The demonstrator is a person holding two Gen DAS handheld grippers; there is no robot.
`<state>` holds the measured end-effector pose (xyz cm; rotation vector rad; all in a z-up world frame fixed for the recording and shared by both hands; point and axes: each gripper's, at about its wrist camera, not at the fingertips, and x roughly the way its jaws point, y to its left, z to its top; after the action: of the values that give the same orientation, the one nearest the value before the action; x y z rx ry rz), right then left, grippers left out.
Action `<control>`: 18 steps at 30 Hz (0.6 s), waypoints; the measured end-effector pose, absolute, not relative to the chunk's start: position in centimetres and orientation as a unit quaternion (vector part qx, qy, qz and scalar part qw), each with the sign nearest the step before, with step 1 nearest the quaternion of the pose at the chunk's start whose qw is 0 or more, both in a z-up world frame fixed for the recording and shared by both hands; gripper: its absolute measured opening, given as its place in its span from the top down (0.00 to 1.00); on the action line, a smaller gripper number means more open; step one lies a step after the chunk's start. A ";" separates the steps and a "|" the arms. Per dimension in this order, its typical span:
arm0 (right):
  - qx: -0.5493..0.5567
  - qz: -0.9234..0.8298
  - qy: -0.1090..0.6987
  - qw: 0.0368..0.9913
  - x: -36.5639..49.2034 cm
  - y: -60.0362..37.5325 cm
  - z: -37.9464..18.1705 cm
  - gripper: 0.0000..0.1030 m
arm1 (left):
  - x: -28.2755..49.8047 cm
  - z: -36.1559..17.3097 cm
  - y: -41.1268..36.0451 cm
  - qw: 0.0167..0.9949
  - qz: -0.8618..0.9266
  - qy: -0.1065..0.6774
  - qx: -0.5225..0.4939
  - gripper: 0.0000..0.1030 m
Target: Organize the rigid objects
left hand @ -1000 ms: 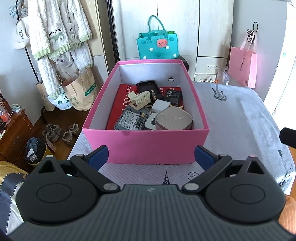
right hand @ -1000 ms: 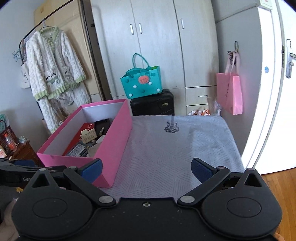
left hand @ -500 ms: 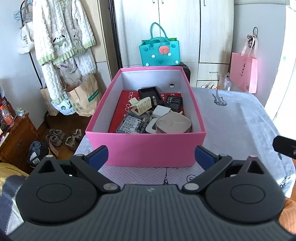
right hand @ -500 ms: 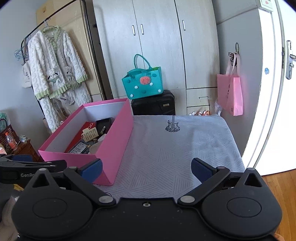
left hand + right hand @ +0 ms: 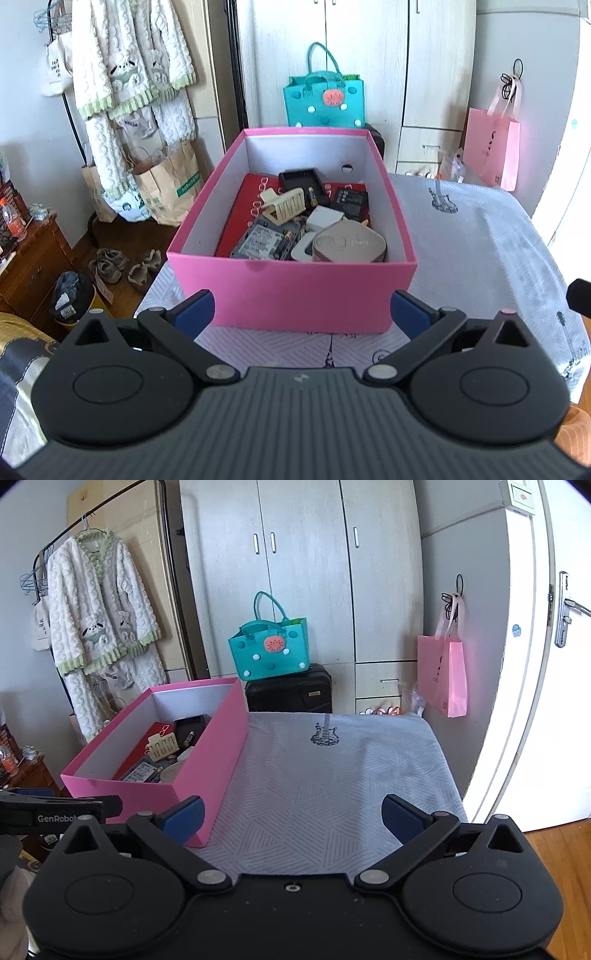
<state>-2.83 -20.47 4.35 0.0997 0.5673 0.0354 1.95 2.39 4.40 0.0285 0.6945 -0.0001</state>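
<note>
Backing off, we drew both grippers away from the pink box (image 5: 291,291); left gripper (image 5: 301,312) and right gripper (image 5: 291,818) stayed spread, empty, since everything lay inside.

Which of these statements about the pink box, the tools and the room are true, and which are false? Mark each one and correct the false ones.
1. The pink box stands on the patterned cloth with no lid on it. True.
2. The left tool is shut on a cream hair clip. False: its fingers are wide open and empty; the cream hair clip lies inside the box.
3. The right tool is open and holds nothing. True.
4. The teal bag lies inside the pink box. False: it sits on a black suitcase by the wardrobe.
5. A pink paper bag hangs on the wall near the door. True.
</note>
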 end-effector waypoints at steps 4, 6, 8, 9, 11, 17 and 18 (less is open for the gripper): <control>0.042 0.009 0.277 0.960 -2.9 -20.6 4.2 0.00 | 2.0 4.2 2.1 0.942 0.005 0.334 0.022 0.00; 0.043 0.008 0.277 0.960 -2.9 -20.7 4.3 0.00 | 2.1 4.0 2.0 0.941 0.002 0.337 0.024 0.00; 0.047 0.009 0.275 0.960 -2.9 -20.8 4.3 0.00 | 2.1 4.0 1.9 0.942 0.003 0.336 0.025 0.00; 0.048 0.009 0.275 0.960 -2.9 -20.7 4.3 0.00 | 2.1 4.0 1.8 0.942 0.005 0.334 0.026 0.00; 0.053 0.009 0.273 0.960 -2.8 -20.8 4.2 0.00 | 2.0 3.9 1.7 0.943 0.007 0.332 0.031 0.00; 0.061 0.006 0.273 0.960 -2.8 -20.7 3.7 0.00 | 1.9 3.9 1.7 0.941 0.000 0.336 0.031 0.00; 0.058 0.008 0.272 0.961 -2.9 -20.6 3.7 0.00 | 1.8 3.9 1.7 0.942 -0.002 0.335 0.032 0.00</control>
<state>-2.85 -20.61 3.67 0.1168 0.5504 0.0169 1.83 1.66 3.88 0.0659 0.6838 -0.0031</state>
